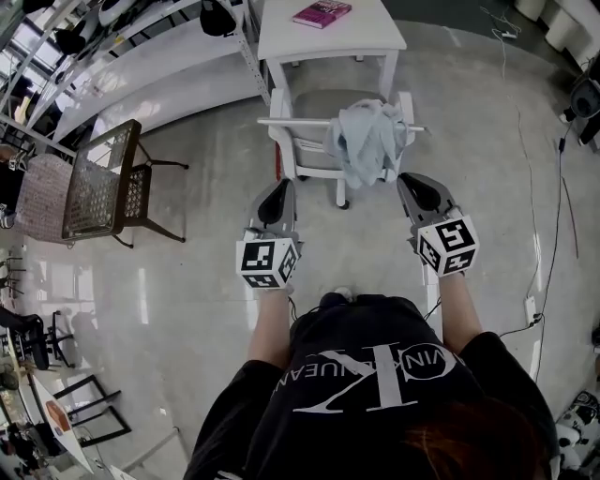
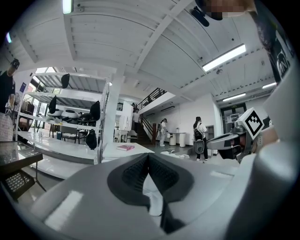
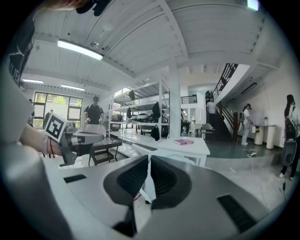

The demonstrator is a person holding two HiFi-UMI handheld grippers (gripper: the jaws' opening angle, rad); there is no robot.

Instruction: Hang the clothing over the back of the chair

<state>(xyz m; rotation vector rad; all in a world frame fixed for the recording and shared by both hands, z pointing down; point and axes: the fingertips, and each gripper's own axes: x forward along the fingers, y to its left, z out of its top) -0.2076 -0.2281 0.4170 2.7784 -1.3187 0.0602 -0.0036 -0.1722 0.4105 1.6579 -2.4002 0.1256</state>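
The light blue clothing (image 1: 364, 141) lies bunched over the right part of the top rail of the white chair (image 1: 298, 124) and hangs down its back. The chair stands in front of a white table (image 1: 356, 39). My left gripper (image 1: 281, 185) is shut and empty, just short of the chair's left side. My right gripper (image 1: 405, 178) is shut too, its tip close beside the lower end of the clothing; no cloth shows between its jaws. In the left gripper view the left gripper (image 2: 148, 157) has its pads together, as does the right gripper (image 3: 149, 159) in its own view.
A pink book (image 1: 322, 12) lies on the white table. A dark mesh table (image 1: 98, 178) with a dark chair (image 1: 141, 192) stands at the left. Cables (image 1: 553, 234) run over the floor at the right. Shelving (image 1: 112, 37) lines the far left. People stand in the background (image 2: 199, 136).
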